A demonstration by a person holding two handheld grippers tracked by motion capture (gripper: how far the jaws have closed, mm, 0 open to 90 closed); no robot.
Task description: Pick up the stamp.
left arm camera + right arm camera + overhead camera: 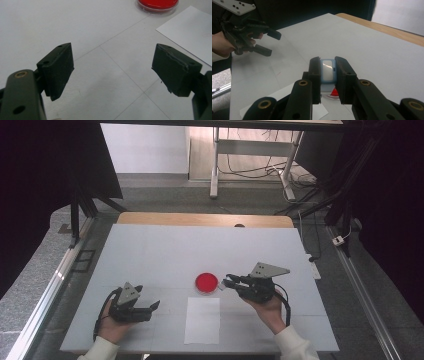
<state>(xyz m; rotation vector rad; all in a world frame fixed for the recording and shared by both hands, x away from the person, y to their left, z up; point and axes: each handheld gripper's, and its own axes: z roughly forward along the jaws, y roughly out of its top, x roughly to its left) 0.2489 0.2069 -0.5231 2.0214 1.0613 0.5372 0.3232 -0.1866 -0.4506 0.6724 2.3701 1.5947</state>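
The right gripper view shows us the right gripper (328, 75) with its jaws closed tight on a small light-blue object with a pale face (328, 70), held above the tabletop (372, 55). Just under the jaws we see a part of the red dish (334, 93). In the high view this dish (206, 282) lies near the middle of the tabletop, just behind the white paper sheet (202, 320) at the front edge. The left gripper (150, 307) rests near the front left corner, jaws wide apart, holding nothing.
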